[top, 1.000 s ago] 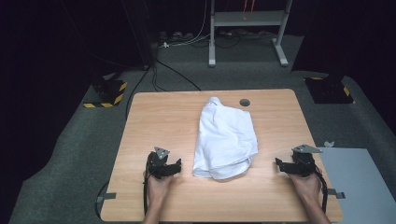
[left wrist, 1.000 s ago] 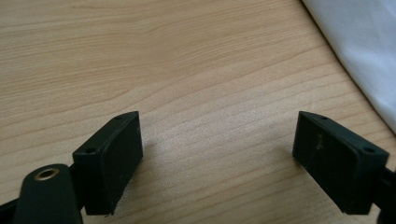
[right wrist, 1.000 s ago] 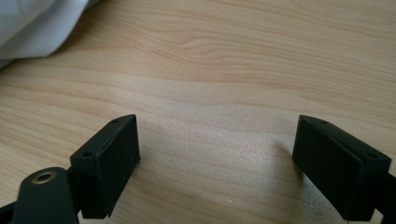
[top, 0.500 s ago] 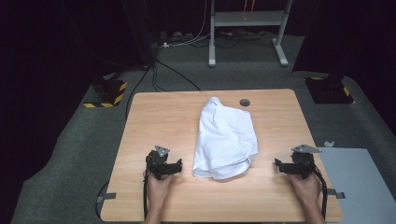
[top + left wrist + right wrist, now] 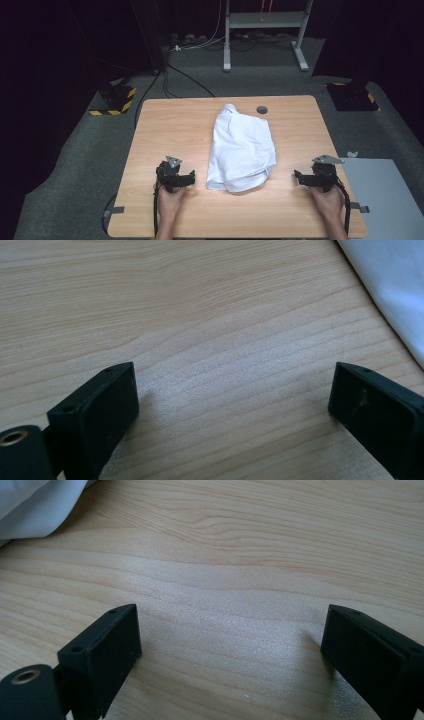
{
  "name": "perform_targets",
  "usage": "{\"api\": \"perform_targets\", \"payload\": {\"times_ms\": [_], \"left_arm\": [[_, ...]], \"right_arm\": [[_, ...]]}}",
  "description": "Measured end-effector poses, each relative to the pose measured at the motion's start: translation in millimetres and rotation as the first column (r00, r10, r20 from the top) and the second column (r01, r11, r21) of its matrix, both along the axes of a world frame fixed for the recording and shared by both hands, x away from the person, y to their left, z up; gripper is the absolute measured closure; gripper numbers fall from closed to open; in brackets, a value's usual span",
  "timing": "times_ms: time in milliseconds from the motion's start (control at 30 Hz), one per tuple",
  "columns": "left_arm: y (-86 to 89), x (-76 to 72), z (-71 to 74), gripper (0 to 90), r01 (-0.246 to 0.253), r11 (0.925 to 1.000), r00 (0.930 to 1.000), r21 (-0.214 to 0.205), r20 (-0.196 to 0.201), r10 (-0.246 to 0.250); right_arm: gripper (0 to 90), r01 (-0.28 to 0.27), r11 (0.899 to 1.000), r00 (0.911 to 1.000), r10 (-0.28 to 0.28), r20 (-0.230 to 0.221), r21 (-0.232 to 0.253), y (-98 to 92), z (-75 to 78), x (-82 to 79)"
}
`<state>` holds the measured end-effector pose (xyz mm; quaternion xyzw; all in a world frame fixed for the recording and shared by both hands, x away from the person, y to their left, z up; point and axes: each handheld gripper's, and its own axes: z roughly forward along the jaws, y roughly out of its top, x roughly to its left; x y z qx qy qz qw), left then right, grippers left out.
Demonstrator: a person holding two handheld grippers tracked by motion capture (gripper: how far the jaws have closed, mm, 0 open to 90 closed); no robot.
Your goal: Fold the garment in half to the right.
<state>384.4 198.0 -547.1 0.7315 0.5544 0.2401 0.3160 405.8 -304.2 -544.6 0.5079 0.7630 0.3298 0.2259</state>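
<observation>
A crumpled white cloth (image 5: pixel 242 147) lies in the middle of the wooden table (image 5: pixel 170 125). My left gripper (image 5: pixel 189 177) rests on the table just left of the cloth's near end and points toward it. It is open, its jaws have just been opening, and only bare wood lies between them (image 5: pixel 232 405); the cloth's edge (image 5: pixel 395 290) shows at the upper right. My right gripper (image 5: pixel 299 177) rests to the right of the cloth, a hand's width from it. It too is open after opening further, with nothing between its jaws (image 5: pixel 230 645); the cloth (image 5: pixel 35 505) lies at the upper left.
A round cable hole (image 5: pixel 261 109) sits in the table behind the cloth. A grey panel (image 5: pixel 385 200) adjoins the table's right near corner. On the floor beyond stand a metal frame (image 5: pixel 262 30), cables and yellow-black striped blocks (image 5: pixel 116 100).
</observation>
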Motion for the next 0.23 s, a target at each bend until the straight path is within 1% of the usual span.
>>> {"api": "perform_targets", "payload": {"times_ms": [233], "left_arm": [[-0.7,-0.2,-0.1,5.5,0.000,1.0000,1.0000,0.001,-0.001,0.000]], "right_arm": [[8.9,0.000,1.000,1.0000,0.000,0.000,0.000,0.0,0.0,0.0]]}}
